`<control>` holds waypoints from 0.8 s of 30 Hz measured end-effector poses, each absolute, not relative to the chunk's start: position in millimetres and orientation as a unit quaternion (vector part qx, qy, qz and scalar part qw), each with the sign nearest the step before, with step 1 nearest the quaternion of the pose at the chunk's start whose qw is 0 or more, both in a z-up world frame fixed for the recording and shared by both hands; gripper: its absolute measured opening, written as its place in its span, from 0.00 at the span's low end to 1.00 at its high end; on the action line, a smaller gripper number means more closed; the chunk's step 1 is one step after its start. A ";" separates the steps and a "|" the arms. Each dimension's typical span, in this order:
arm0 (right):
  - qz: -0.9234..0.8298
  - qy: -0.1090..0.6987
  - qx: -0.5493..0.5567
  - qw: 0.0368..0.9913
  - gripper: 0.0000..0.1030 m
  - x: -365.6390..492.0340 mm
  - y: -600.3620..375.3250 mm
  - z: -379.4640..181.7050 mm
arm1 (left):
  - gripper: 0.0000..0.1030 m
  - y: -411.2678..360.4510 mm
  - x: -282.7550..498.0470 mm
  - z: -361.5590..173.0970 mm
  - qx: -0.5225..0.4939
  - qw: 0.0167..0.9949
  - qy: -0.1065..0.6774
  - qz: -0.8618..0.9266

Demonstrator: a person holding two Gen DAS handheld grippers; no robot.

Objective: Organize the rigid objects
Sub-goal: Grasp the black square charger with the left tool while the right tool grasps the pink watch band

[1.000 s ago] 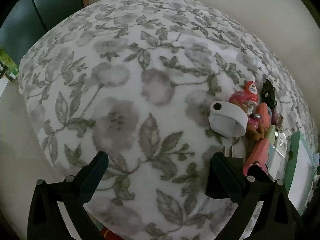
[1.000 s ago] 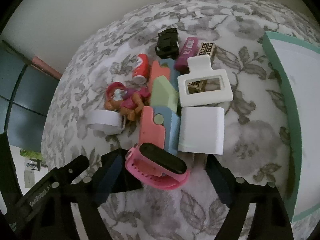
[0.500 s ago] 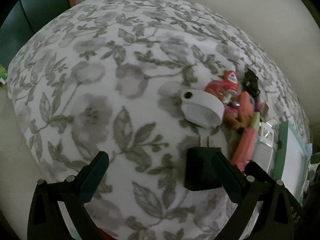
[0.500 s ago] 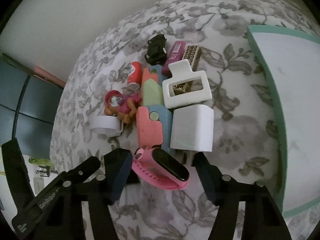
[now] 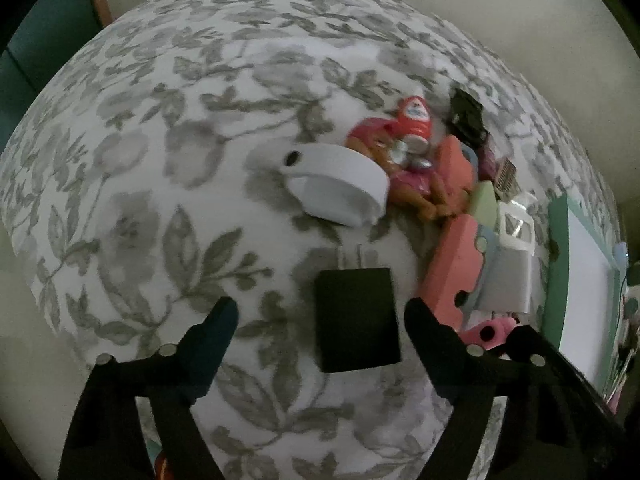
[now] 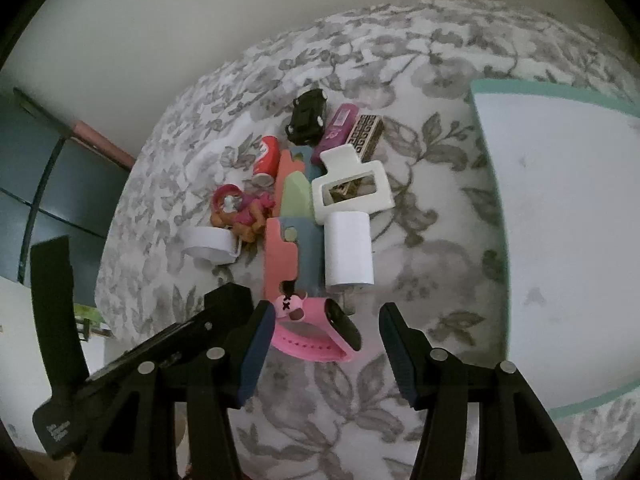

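Surface is a floral grey-and-white cloth (image 5: 168, 184) over a rounded support; whether bed or desk, cannot tell.

Left hand-held gripper (image 5: 320, 320): jaws spread wide, nothing clamped. A black plug adapter (image 5: 357, 318) lies flat on the cloth between the two fingers, touching neither, prongs pointing away from the camera.

Landmark: white plug block (image 6: 349, 249).
- Just left of it, touching: a coral-and-blue puzzle-shaped piece (image 6: 282, 256).
- Just beyond it: white hair claw clip (image 6: 352, 184), rectangular opening facing up.
- Beyond the clip: a purple bar (image 6: 338, 132) and a patterned brown box (image 6: 366, 136) side by side, with a black toy car (image 6: 307, 117) to their left.
- Further left of the block: pale green piece (image 6: 297, 196), red mini can (image 6: 267, 157) lying on its side, a pink-and-brown toy figure (image 6: 240, 212), and a white curved band (image 6: 208, 245) at the far left of the pile.
- Right of the block, well apart: a large white board with a teal edge (image 6: 560, 240).
- Nearer the camera than the block: pink wristwatch (image 6: 320, 330), dark face tilted up.

Right hand-held gripper (image 6: 326, 340): jaws apart, straddling the watch. Left finger is at the strap; contact cannot be confirmed. Right finger is clear of it.

In the left wrist view the pile sits to the right of the black adapter, white band (image 5: 340, 184) nearest.
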State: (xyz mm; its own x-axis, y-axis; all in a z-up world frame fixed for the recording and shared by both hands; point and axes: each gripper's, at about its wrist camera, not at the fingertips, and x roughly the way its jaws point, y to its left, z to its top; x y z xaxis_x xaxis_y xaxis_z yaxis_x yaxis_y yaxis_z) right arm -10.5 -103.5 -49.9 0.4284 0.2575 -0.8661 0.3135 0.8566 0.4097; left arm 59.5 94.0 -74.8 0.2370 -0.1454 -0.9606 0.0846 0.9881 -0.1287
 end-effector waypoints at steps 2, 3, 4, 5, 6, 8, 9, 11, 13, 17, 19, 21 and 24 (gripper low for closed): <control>-0.025 0.532 0.259 0.805 0.55 -12.0 -106.6 -47.1 | 0.62 88.0 59.4 -78.1 -0.012 0.782 0.618 -0.080; -0.031 0.531 0.254 0.808 0.55 -12.6 -108.8 -45.9 | 0.55 86.0 59.7 -80.0 -0.010 0.779 0.621 -0.085; -0.036 0.529 0.251 0.810 0.55 -13.2 -111.7 -45.0 | 0.50 84.8 59.3 -81.6 -0.011 0.776 0.624 -0.089; -0.043 0.528 0.252 0.810 0.55 -13.9 -115.9 -44.6 | 0.43 83.8 58.6 -83.0 -0.012 0.775 0.625 -0.094; -0.048 0.527 0.257 0.809 0.55 -14.5 -120.8 -45.3 | 0.43 83.8 57.9 -83.3 -0.012 0.776 0.624 -0.094; -0.051 0.525 0.269 0.806 0.55 -14.8 -127.7 -47.9 | 0.43 86.9 56.5 -82.7 -0.015 0.778 0.621 -0.090; -0.053 0.527 0.274 0.803 0.55 -14.7 -129.7 -50.0 | 0.43 87.8 56.6 -83.0 -0.015 0.779 0.620 -0.088; -0.051 0.528 0.291 0.796 0.55 -14.6 -132.7 -54.9 | 0.43 94.7 54.1 -82.5 -0.014 0.783 0.617 -0.082; -0.048 0.526 0.307 0.791 0.56 -14.6 -134.0 -57.7 | 0.43 99.3 53.0 -82.7 -0.015 0.784 0.615 -0.077; -0.033 0.520 0.322 0.791 0.65 -12.4 -129.3 -58.7 | 0.43 112.0 51.9 -81.5 -0.017 0.787 0.613 -0.067; -0.026 0.522 0.317 0.791 0.65 -10.4 -122.8 -58.4 | 0.43 113.5 51.9 -81.5 -0.016 0.788 0.612 -0.067; -0.028 0.536 0.296 0.790 0.65 -5.9 -112.4 -61.6 | 0.43 113.1 56.1 -82.2 -0.016 0.788 0.612 -0.068; -0.022 0.550 0.284 0.786 0.65 -2.8 -99.8 -68.5 | 0.43 112.3 57.2 -84.4 -0.015 0.789 0.611 -0.069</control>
